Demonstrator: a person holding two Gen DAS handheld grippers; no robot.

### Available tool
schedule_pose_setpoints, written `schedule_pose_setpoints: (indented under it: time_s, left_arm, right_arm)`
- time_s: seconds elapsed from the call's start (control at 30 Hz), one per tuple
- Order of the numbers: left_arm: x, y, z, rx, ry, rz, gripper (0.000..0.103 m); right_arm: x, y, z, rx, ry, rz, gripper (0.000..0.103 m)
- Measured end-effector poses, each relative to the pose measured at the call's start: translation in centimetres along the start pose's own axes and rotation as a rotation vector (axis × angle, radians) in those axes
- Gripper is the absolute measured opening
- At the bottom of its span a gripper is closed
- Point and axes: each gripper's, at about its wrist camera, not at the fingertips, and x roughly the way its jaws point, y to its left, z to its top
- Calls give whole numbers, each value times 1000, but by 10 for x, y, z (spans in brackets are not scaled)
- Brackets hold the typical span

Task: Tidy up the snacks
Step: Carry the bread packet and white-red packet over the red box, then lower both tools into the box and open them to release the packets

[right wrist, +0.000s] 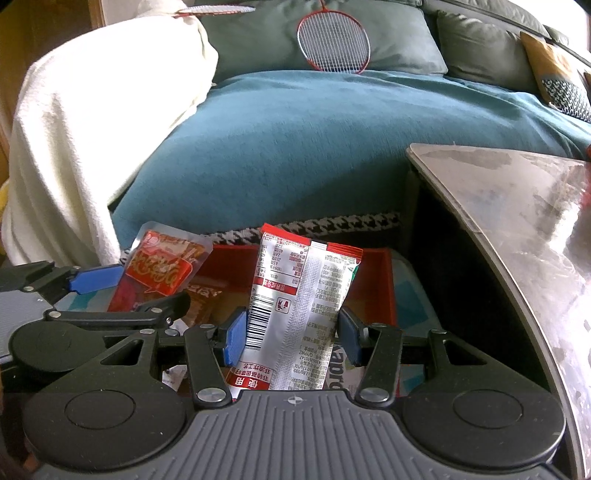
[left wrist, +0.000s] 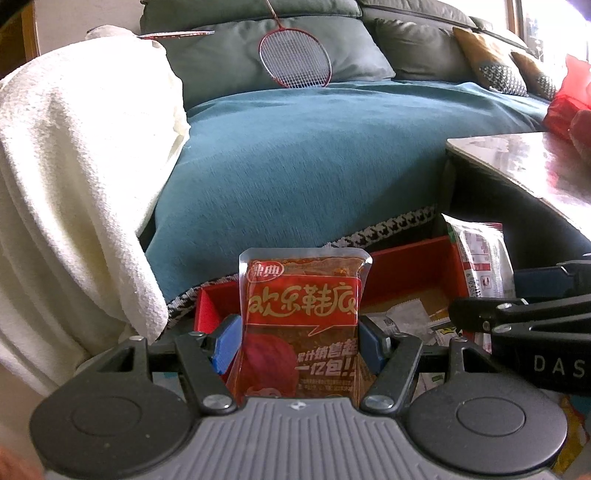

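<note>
- Red and glossy, the spicy snack packet (left wrist: 301,325) stands upright in my left gripper (left wrist: 299,341), blue pads (left wrist: 226,343) pressed against both its sides, above the red box (left wrist: 406,262).
- Silver with red trim, the foil snack pouch (right wrist: 299,314) is clamped the same way in my right gripper (right wrist: 291,334), barcode side facing me, over the same box's middle.
- Loose wrappers (left wrist: 402,317) lie inside the box.
- Just behind the box's far wall I see a teal sofa throw (left wrist: 295,155), with a cream blanket (left wrist: 74,177) to its left.
- A badminton racket (right wrist: 332,40) leans on the grey cushions (right wrist: 369,29).
- The glossy table (right wrist: 517,206) corner juts in on my right.
</note>
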Motion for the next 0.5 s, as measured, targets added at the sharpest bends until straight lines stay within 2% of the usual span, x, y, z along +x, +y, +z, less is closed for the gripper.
schedule_pose_setpoints:
  time_s: [0.5]
  left_arm:
    - [22, -2, -4, 4, 31, 23, 60]
  right_arm:
    - [22, -5, -2, 4, 48, -31, 60]
